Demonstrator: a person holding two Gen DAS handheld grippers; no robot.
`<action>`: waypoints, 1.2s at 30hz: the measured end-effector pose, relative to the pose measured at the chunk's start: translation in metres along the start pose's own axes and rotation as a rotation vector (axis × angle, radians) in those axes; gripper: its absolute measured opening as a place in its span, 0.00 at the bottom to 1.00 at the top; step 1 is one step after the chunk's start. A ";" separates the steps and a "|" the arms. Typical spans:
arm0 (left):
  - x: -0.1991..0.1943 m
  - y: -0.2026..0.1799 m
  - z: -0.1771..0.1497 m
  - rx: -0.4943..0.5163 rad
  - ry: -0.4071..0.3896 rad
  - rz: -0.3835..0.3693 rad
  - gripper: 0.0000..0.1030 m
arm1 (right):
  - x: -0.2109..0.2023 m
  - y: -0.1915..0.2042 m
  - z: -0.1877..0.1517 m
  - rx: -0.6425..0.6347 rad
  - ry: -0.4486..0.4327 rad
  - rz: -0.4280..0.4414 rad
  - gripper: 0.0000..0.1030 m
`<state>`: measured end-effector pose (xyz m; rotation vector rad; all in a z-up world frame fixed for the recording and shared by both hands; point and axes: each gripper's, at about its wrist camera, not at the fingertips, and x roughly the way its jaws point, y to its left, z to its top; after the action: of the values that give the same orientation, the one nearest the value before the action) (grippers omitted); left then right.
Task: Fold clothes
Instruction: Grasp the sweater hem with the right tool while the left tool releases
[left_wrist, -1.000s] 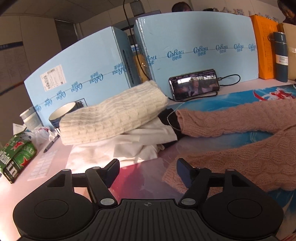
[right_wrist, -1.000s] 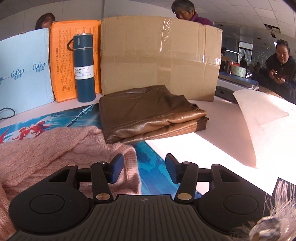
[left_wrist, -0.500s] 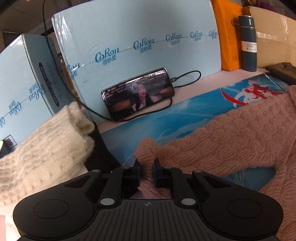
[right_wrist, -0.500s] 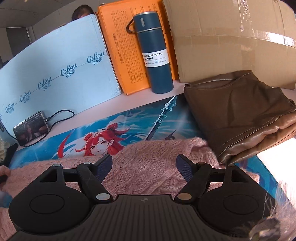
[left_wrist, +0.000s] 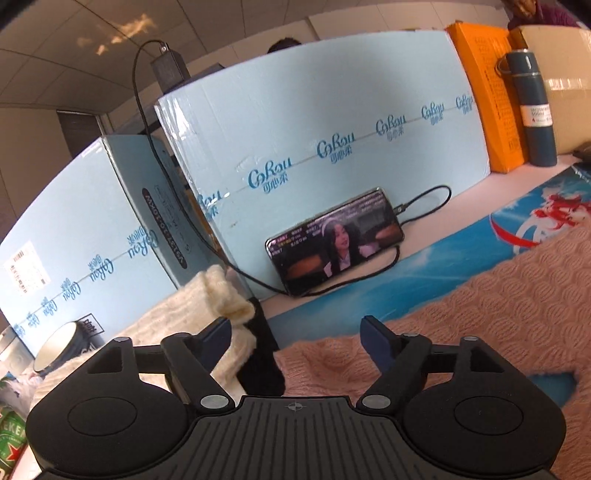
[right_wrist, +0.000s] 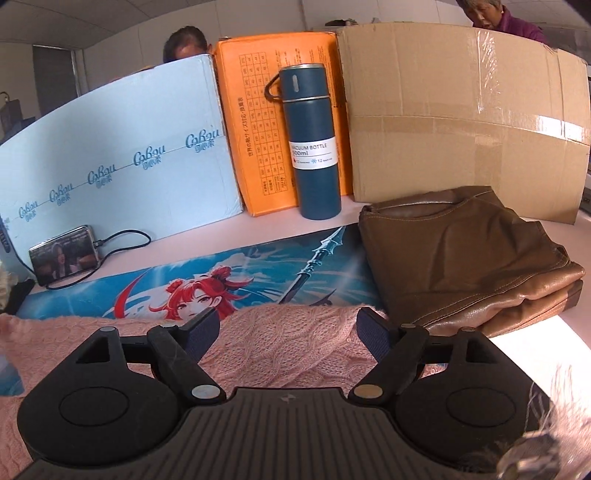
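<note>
White table (right_wrist: 280, 225) carrying a blue anime-print mat (right_wrist: 258, 273), pink knit sweater (right_wrist: 288, 343) spread over the mat, folded brown leather garment (right_wrist: 465, 266) at right, blue vacuum bottle (right_wrist: 314, 144) upright, phone (left_wrist: 334, 245) propped against a pale blue box (left_wrist: 332, 122), cream knit pile (left_wrist: 207, 310) at left

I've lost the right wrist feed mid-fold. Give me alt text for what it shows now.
The right claw is open and empty just above the pink knit sweater on the anime desk mat. A folded brown leather garment lies to the right; a blue vacuum bottle stands behind, before boxes.
</note>
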<state>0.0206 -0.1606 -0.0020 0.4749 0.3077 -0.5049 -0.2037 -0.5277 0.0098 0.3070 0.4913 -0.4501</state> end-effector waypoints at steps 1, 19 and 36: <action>-0.006 -0.004 0.002 -0.008 -0.015 -0.049 0.86 | -0.003 0.002 -0.003 -0.013 0.008 0.007 0.80; -0.073 -0.092 -0.013 0.070 -0.052 -0.641 0.86 | -0.049 0.008 -0.050 -0.065 0.038 0.160 0.79; -0.080 -0.090 -0.008 -0.063 -0.155 -0.827 0.91 | -0.051 0.020 -0.064 0.062 0.114 0.736 0.10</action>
<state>-0.0952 -0.1944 -0.0096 0.2259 0.3641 -1.3257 -0.2585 -0.4692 -0.0143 0.5461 0.4405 0.2702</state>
